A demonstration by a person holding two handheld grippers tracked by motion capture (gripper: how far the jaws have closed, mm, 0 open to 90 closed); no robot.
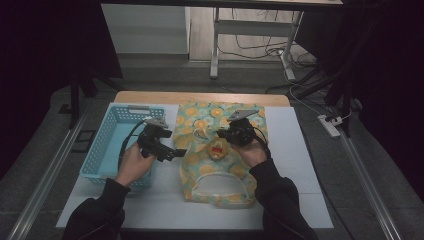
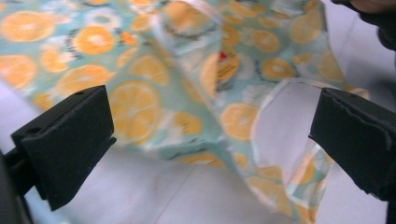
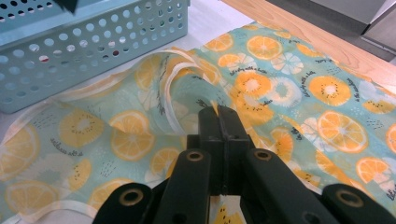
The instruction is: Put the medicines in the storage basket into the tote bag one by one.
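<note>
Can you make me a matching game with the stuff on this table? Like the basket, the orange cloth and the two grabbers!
Things:
1. basket
2. fruit-print cloth
3. left gripper
4. right gripper

States:
A. jaws wide open
B. light blue with small holes
C. jaws shut, pinching fabric
D. covered in orange slices

Pairs: 1-B, 2-D, 3-A, 4-C

High view looks down; both close tongs views, one blurred, share the bag [image 1: 220,150].
</note>
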